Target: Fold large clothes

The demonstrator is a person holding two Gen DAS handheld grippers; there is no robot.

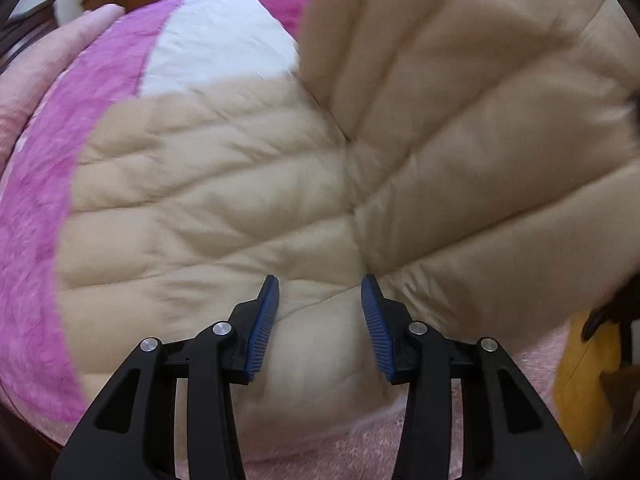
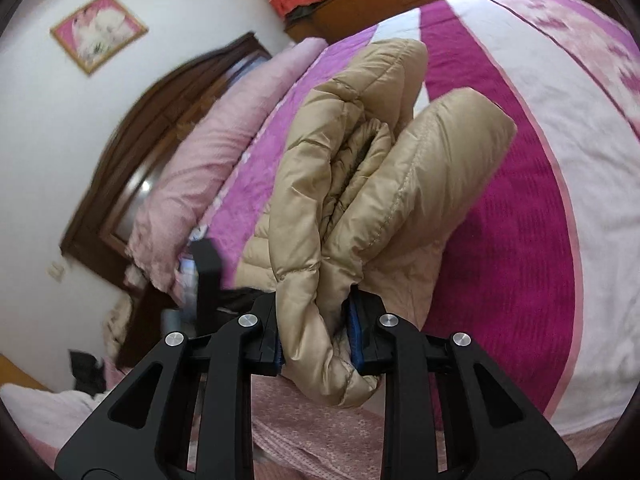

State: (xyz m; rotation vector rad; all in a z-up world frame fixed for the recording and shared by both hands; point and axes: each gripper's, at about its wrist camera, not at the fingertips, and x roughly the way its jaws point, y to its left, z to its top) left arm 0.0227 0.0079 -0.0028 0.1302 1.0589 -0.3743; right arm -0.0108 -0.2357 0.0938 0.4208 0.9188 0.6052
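A beige quilted puffer jacket [image 1: 208,208] lies spread on the bed. My left gripper [image 1: 320,292] hovers low over its near edge with the jaws apart. Both blue ribbed pads [image 1: 262,340] show bare, and jacket fabric lies under and between them. One side of the jacket [image 1: 460,100] is raised and blurred at the upper right. In the right wrist view my right gripper [image 2: 316,320] is shut on a thick bunched fold of the jacket [image 2: 360,184] and holds it up above the bedspread.
The bed has a magenta, pink and white bedspread [image 2: 500,220]. A rolled pink blanket [image 2: 224,152] lies along the dark wooden headboard [image 2: 132,148]. A framed picture [image 2: 98,32] hangs on the white wall. A yellow object [image 1: 584,380] sits off the bed's near right edge.
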